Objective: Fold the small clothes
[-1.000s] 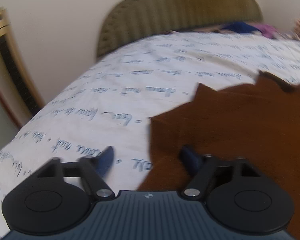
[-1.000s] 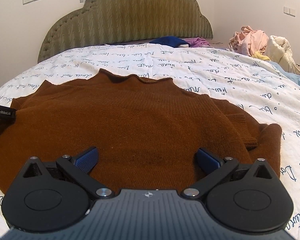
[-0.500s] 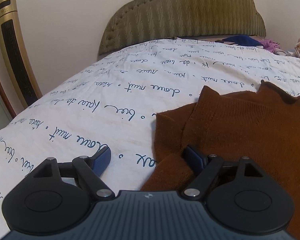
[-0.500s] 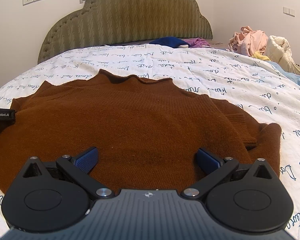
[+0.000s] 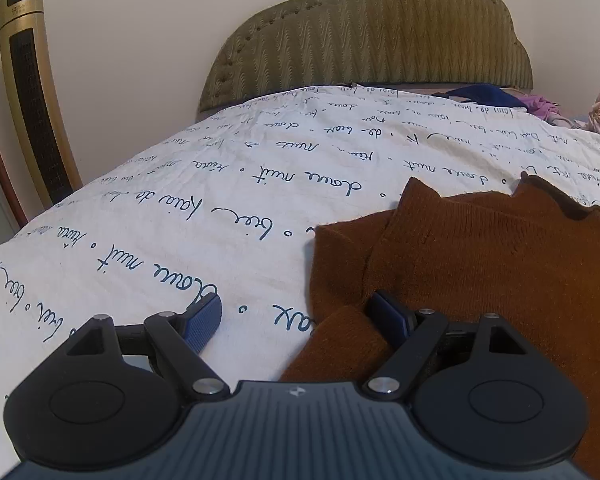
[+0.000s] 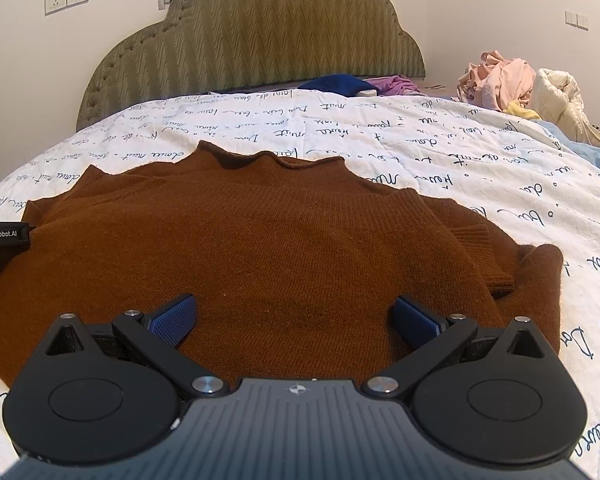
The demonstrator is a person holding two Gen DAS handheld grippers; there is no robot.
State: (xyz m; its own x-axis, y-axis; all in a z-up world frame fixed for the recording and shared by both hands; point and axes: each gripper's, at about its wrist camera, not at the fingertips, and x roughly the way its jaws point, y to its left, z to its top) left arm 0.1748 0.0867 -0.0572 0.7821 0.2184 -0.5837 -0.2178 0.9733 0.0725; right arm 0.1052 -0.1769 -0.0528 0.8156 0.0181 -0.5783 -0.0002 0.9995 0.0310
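A brown knit sweater (image 6: 280,240) lies flat on the white bedspread (image 6: 480,168), collar toward the headboard, its right sleeve folded in over the body. My right gripper (image 6: 296,320) is open, low over the sweater's lower middle. My left gripper (image 5: 296,320) is open at the sweater's (image 5: 480,264) left edge. A sleeve cuff (image 5: 344,344) lies between its jaws, against the right pad; the left pad is over bare sheet. The left gripper's body (image 6: 4,234) shows at the left edge of the right wrist view.
A green padded headboard (image 6: 260,40) stands at the back. A blue garment (image 6: 336,84) and a purple one (image 6: 396,84) lie near it. A pile of pink and cream clothes (image 6: 520,88) sits far right. A gold tower fan (image 5: 32,92) stands at the bed's left.
My left gripper has steadied and edged forward at the sweater's left edge, and the view has sharpened. The right gripper has barely moved. Both stay open.
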